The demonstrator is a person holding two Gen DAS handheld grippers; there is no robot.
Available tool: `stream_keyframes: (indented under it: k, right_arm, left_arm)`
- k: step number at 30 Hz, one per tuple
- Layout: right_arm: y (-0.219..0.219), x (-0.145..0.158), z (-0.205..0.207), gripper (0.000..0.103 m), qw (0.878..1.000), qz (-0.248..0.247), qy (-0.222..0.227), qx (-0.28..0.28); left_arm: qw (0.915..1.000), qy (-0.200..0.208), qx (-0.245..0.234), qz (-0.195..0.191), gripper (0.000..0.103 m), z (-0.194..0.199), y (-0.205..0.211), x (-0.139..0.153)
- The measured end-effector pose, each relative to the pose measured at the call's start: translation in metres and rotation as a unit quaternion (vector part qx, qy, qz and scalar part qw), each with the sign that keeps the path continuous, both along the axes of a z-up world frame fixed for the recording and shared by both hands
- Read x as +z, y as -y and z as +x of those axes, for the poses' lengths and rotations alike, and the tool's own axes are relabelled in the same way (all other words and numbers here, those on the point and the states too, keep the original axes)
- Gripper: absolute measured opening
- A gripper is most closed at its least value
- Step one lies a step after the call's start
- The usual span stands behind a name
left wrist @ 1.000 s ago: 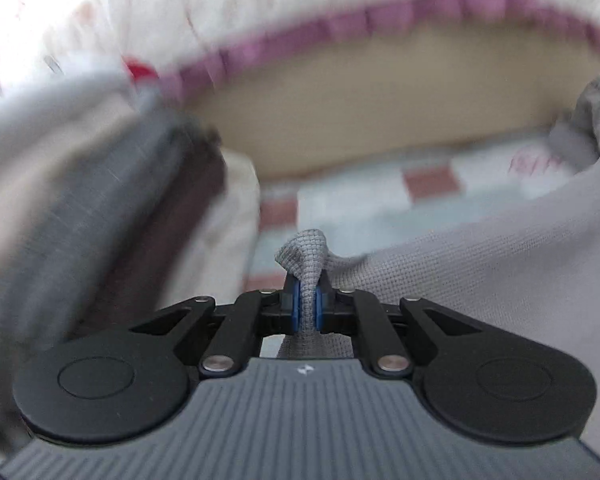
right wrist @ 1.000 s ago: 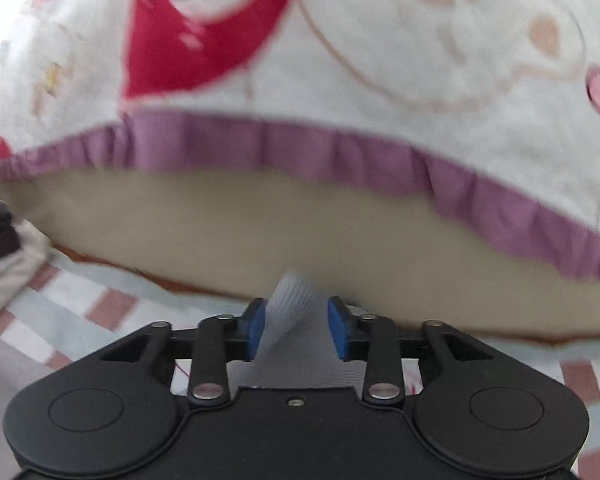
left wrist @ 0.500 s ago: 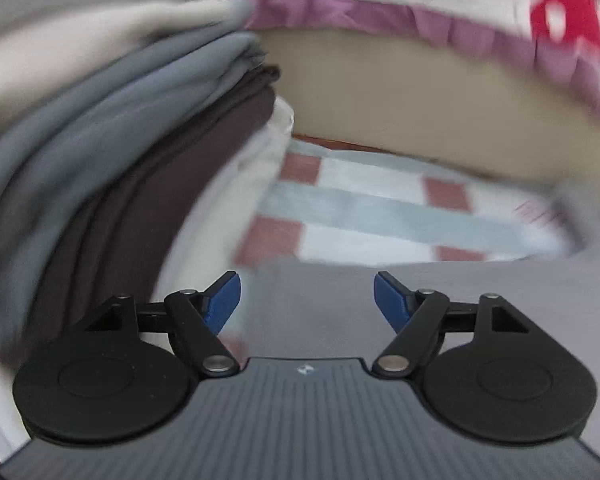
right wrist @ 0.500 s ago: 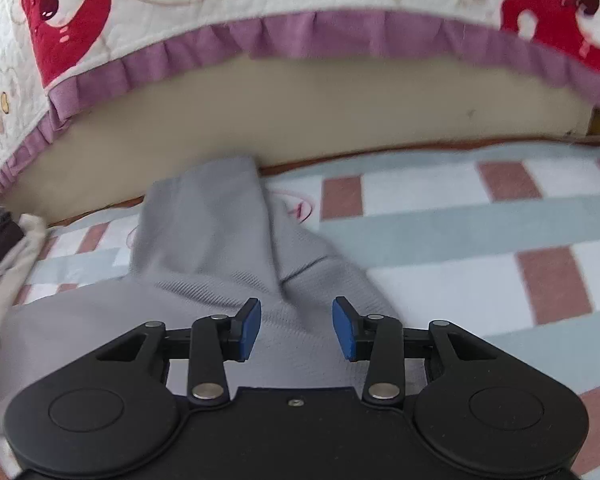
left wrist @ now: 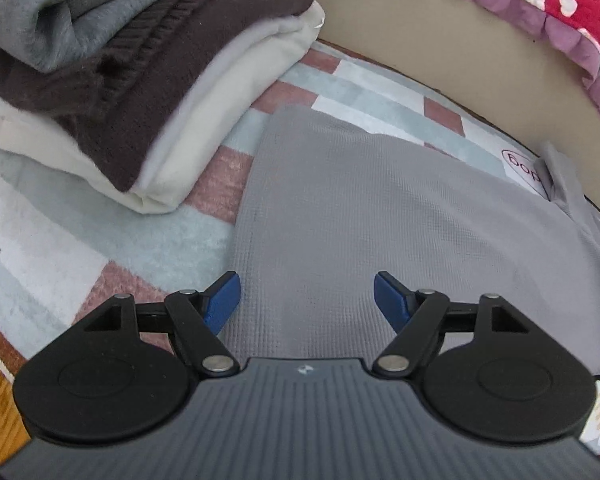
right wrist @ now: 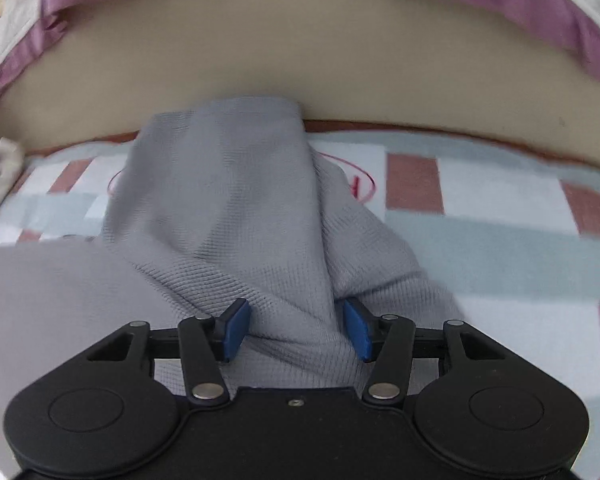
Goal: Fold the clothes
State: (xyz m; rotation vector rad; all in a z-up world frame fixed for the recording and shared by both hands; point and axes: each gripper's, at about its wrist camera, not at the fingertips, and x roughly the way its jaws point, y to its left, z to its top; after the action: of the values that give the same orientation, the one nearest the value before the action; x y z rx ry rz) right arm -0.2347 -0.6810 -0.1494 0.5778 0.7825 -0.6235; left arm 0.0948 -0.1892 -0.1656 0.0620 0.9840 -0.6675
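A grey waffle-knit garment (left wrist: 380, 216) lies spread flat on a checked mat (left wrist: 60, 232) of pink, white and pale blue squares, its left edge running straight back from the left gripper (left wrist: 306, 300). That gripper hovers over the near part of the cloth with its blue pads (left wrist: 222, 300) spread wide, holding nothing. Just left of the garment's far corner stands a stack of folded clothes (left wrist: 140, 60): cream at the bottom, dark brown knit above, grey on top. A strip of bare mat separates the stack from the garment's left edge. Behind both runs a tan bed base (left wrist: 460, 48), topped by a quilt with a purple frill (left wrist: 560, 28).

From the right wrist, the garment (right wrist: 228, 208) rises in a loose, rumpled fold whose far edge reaches the foot of the bed base (right wrist: 300, 64). The right gripper (right wrist: 296, 328) sits low with its jaws apart; cloth bulges up between the pads (right wrist: 236, 326), which flank it without pinching. To the right of the garment the mat (right wrist: 500, 248) lies uncovered up to the bed base.
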Motion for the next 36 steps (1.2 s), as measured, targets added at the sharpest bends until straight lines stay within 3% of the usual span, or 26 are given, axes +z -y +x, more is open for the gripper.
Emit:
stream_keyframes:
  k: [2, 4, 8, 10, 11, 12, 13, 16, 18, 21, 26, 28, 30, 32, 36]
  right_arm:
    - [0.01, -0.005, -0.017, 0.066, 0.994, 0.066, 0.079, -0.03]
    - [0.022, -0.011, -0.032, 0.068, 0.979, 0.138, 0.141, -0.06]
    - [0.039, -0.02, -0.046, 0.067, 0.954, 0.207, 0.183, -0.114]
    - [0.043, -0.021, -0.043, 0.048, 0.952, 0.211, 0.182, -0.125]
    - [0.044, -0.022, -0.041, 0.022, 0.951, 0.212, 0.181, -0.13]
    - [0.045, -0.021, -0.038, 0.011, 0.953, 0.209, 0.174, -0.13]
    - [0.045, -0.018, -0.032, 0.007, 0.961, 0.195, 0.156, -0.12]
    - [0.035, 0.019, -0.013, 0.004, 0.992, 0.061, 0.093, -0.065]
    - [0.032, 0.05, -0.003, 0.004, 0.996, -0.025, 0.078, -0.043]
    - [0.032, 0.075, 0.022, 0.004, 0.993, -0.119, 0.024, -0.004]
    - [0.025, 0.043, 0.063, 0.007, 0.984, -0.153, -0.086, 0.02]
    - [0.013, 0.042, 0.055, 0.02, 0.981, -0.174, -0.084, -0.011]
    - [-0.006, 0.052, 0.033, 0.055, 0.972, -0.211, -0.08, -0.061]
    - [-0.024, 0.068, -0.012, 0.056, 0.972, -0.191, -0.034, -0.129]
    - [-0.072, 0.078, -0.116, 0.056, 0.977, -0.063, 0.075, -0.191]
  left_arm:
    - [0.9999, -0.005, 0.007, 0.012, 0.074, 0.0, 0.0, -0.005]
    - [0.9997, -0.009, 0.007, 0.02, 0.074, 0.001, 0.002, -0.011]
    - [0.9995, 0.008, -0.012, 0.029, 0.075, 0.005, 0.012, -0.014]
    - [0.9992, 0.016, -0.021, 0.031, 0.075, 0.006, 0.017, -0.015]
    - [0.9991, 0.019, -0.023, 0.029, 0.075, 0.006, 0.018, -0.015]
    - [0.999, 0.023, -0.025, 0.028, 0.075, 0.007, 0.019, -0.015]
    - [0.9989, 0.027, -0.029, 0.026, 0.075, 0.007, 0.02, -0.015]
    - [0.9979, 0.038, -0.047, 0.023, 0.075, 0.007, 0.022, -0.014]
    - [0.9972, 0.04, -0.056, 0.028, 0.075, 0.008, 0.024, -0.016]
    - [0.995, 0.055, -0.072, 0.042, 0.076, 0.008, 0.03, -0.019]
    - [0.991, 0.077, -0.08, 0.074, 0.079, 0.005, 0.033, -0.021]
    - [0.9905, 0.08, -0.073, 0.085, 0.083, 0.006, 0.031, -0.021]
    - [0.9907, 0.08, -0.05, 0.097, 0.083, 0.011, 0.027, -0.02]
    - [0.9917, 0.072, -0.028, 0.103, 0.083, 0.018, 0.021, -0.019]
    - [0.9949, 0.05, 0.005, 0.087, 0.083, 0.027, 0.009, -0.017]
